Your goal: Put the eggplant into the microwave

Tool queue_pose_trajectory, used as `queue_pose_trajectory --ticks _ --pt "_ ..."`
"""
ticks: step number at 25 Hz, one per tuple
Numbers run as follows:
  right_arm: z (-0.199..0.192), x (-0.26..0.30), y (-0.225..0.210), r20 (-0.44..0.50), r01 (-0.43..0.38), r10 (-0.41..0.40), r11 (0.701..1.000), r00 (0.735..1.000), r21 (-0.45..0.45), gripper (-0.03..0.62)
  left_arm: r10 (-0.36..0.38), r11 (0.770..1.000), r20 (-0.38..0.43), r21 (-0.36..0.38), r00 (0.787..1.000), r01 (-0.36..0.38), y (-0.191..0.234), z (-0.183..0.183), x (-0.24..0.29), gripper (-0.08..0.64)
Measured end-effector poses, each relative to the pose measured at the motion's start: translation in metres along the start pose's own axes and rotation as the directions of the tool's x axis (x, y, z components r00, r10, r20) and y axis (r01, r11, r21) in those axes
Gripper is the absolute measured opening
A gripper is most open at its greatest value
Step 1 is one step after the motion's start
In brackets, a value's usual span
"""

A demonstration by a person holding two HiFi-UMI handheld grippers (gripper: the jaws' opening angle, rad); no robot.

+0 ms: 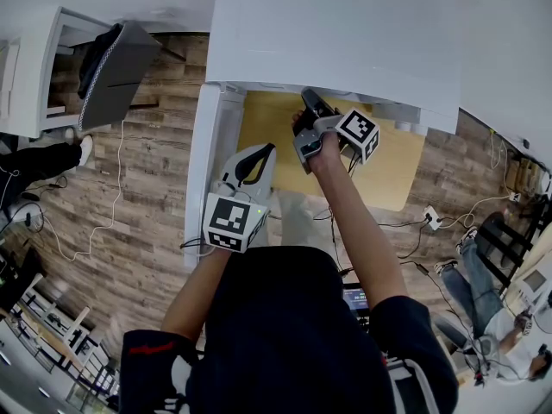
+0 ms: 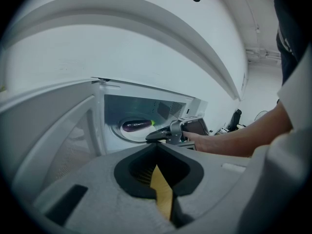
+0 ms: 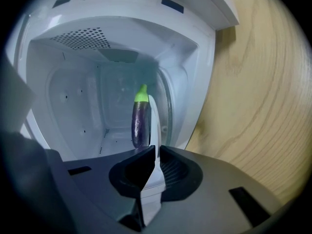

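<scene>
A purple eggplant (image 3: 140, 120) with a green stem end lies on the glass turntable (image 2: 127, 132) inside the open white microwave (image 1: 345, 33). In the left gripper view the eggplant (image 2: 136, 126) rests just left of my right gripper (image 2: 155, 135). My right gripper (image 3: 156, 150) sits at the oven mouth, its jaws closed to a thin slit with nothing between them, a little short of the eggplant. It shows under the microwave's front edge in the head view (image 1: 309, 100). My left gripper (image 1: 267, 149) hangs back by the open door (image 1: 207, 171), shut and empty (image 2: 156, 147).
The microwave stands on a light wooden table (image 3: 263, 91). Its door (image 2: 53, 140) swings out to the left. Cables (image 1: 112, 222) and a power strip (image 1: 431, 218) lie on the plank floor. A seated person (image 1: 492, 309) is at the right, and a grey cabinet door (image 1: 116, 72) at the upper left.
</scene>
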State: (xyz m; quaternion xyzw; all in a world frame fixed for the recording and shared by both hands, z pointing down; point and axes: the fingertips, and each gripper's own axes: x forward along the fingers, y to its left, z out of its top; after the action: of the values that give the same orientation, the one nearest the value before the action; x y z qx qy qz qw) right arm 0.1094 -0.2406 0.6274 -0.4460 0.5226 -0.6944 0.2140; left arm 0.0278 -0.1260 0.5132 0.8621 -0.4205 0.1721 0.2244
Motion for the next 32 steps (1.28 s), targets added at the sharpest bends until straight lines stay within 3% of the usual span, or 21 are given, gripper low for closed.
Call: queue_pose_trajectory --ticks 15,20,32 --pt "0.002 0.005 0.01 0.002 -0.042 0.042 0.999 0.999 0.009 0.038 -0.002 1.0 0.004 0.0 1.0 0.002 0.001 0.001 0.0 0.014" --pt "0.0 0.001 0.016 0.007 -0.085 0.085 0.996 0.996 0.03 0.116 -0.006 1.0 0.007 0.005 1.0 0.006 -0.002 0.003 -0.004 0.014" --pt "0.003 -0.004 0.016 0.024 -0.084 0.084 0.996 0.996 0.027 0.167 -0.013 0.999 0.008 0.031 1.0 0.013 -0.008 0.004 -0.01 0.014"
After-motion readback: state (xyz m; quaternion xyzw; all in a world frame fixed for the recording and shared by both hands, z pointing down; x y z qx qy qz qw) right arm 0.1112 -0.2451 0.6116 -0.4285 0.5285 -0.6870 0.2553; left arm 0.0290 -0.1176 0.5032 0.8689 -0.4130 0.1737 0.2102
